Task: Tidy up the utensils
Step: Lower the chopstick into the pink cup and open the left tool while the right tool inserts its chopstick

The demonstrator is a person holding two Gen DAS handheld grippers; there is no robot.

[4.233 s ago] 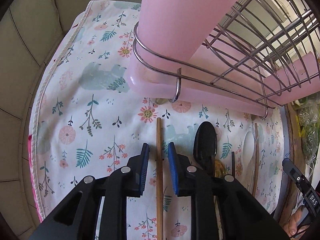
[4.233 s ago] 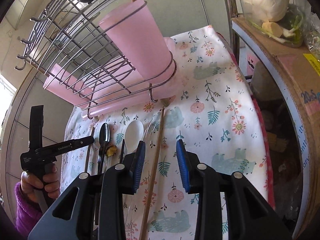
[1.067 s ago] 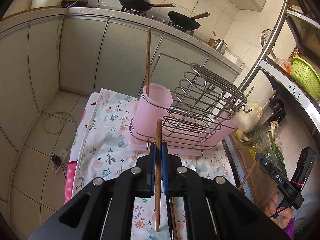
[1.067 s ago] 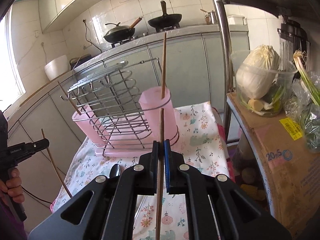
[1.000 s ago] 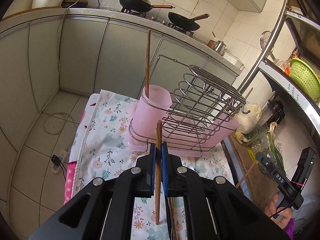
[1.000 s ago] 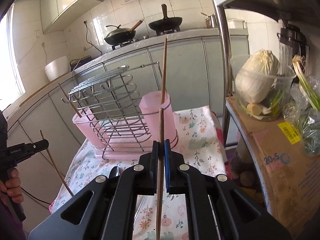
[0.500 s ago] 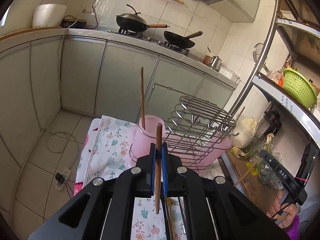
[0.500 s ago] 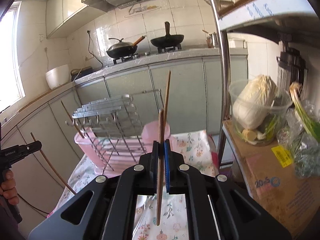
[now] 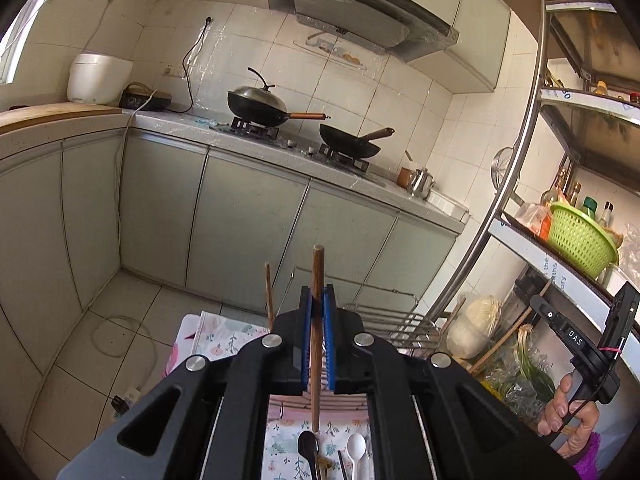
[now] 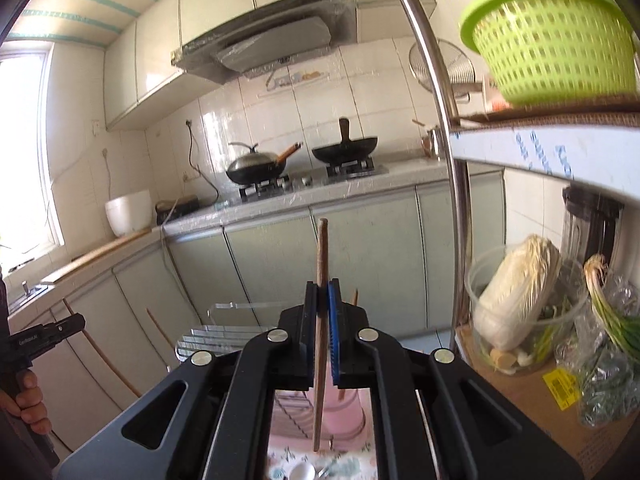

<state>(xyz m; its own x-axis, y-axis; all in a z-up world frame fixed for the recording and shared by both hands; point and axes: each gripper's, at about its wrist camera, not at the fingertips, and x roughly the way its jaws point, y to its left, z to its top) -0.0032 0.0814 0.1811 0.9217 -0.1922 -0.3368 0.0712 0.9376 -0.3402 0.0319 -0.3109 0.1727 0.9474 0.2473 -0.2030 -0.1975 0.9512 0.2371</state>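
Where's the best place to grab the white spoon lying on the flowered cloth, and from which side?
Take its narrow handle, coming straight down from above and closing across it. The white spoon lies flat, its wide bowl toward the rack, and a black spoon lies close beside it. The left hand-held gripper is shut on a chopstick.

Pink cup [image 10: 344, 408]: mostly hidden behind the right hand-held gripper [image 10: 322, 332], lower centre.
Wire rack [image 9: 400, 330]: largely covered by the left hand-held gripper [image 9: 316, 344].
Black spoon [image 9: 309, 446]: handle cut off by the bottom edge.
White spoon [image 9: 355, 448]: likewise cut off.
Green basket [image 10: 552, 36]: blurred, upper right.
Tabletop cloth [image 9: 216, 336]: only slivers showed.
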